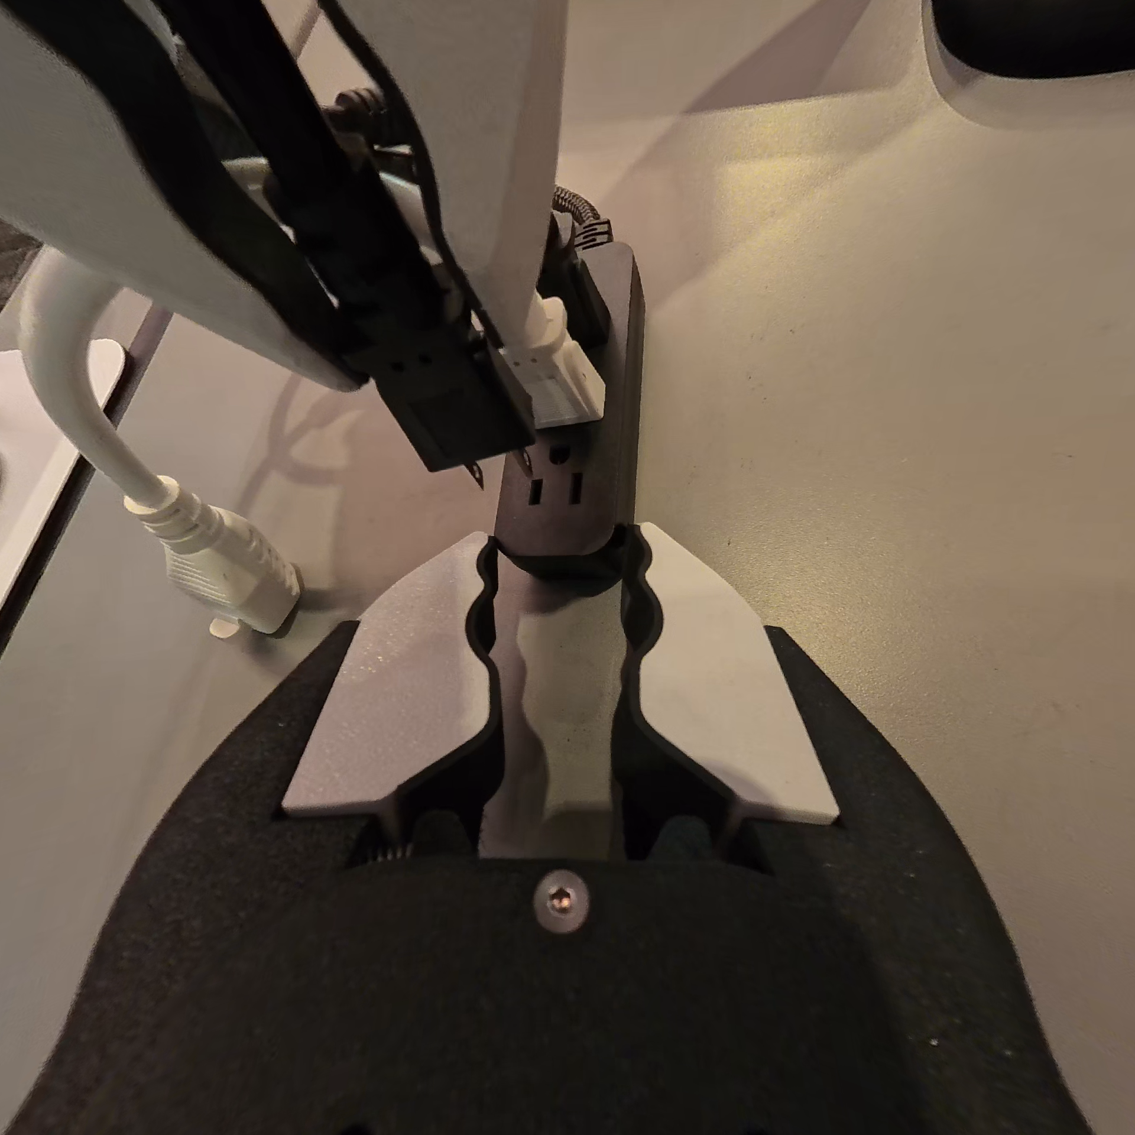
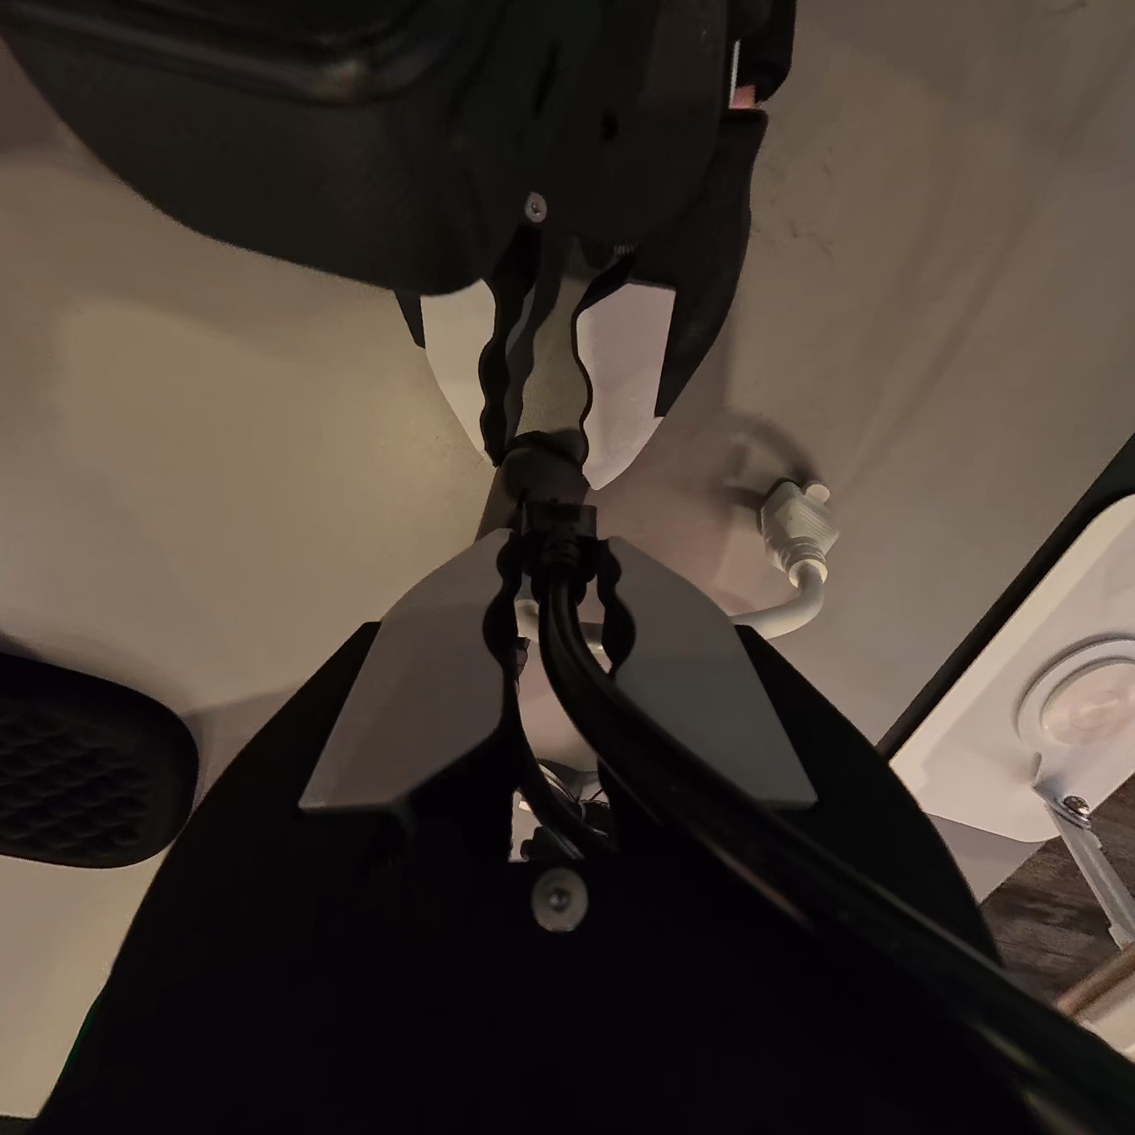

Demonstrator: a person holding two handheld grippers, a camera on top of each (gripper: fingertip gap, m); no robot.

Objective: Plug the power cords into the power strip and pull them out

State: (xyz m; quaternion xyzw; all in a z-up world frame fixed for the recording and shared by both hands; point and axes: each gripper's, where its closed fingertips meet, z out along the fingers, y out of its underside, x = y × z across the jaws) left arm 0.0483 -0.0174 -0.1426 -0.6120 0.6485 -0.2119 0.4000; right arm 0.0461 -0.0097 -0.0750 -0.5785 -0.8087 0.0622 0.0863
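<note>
Left gripper (image 1: pixel 559 540) clamped narrow on the near end of the black strip (image 1: pixel 568 491), low centre of the left view, pinning it to the table (image 1: pixel 860 430). Right gripper (image 1: pixel 467 393) reaching down from upper left, fingers closed on a black plug (image 1: pixel 467 424); prongs (image 1: pixel 476 476) bare, tilted, just left of and above the free socket (image 1: pixel 556 488). White plug (image 1: pixel 565 374) seated in the next socket up; another black plug (image 1: pixel 583 288) beyond it. Spare white plug (image 1: pixel 227 571) loose on the table, left of frame, cord looping upward.

In the right view, same grip seen along the cord (image 2: pixel 577 651): fingertips (image 2: pixel 556 556) pinching the plug's strain relief at centre, strip end mostly hidden behind.

Risks, as judged from here:
- Prongs off to the left and angled: pushing now likely to strike the strip face or bend a blade.
- Grip far back on the plug: likely to pivot under insertion force.
- Seated white plug touching or nearly touching the right finger: could be nudged loose.
- Only the strip's end held: side load could swing the far end.
- Cord through the jaws could drag.
</note>
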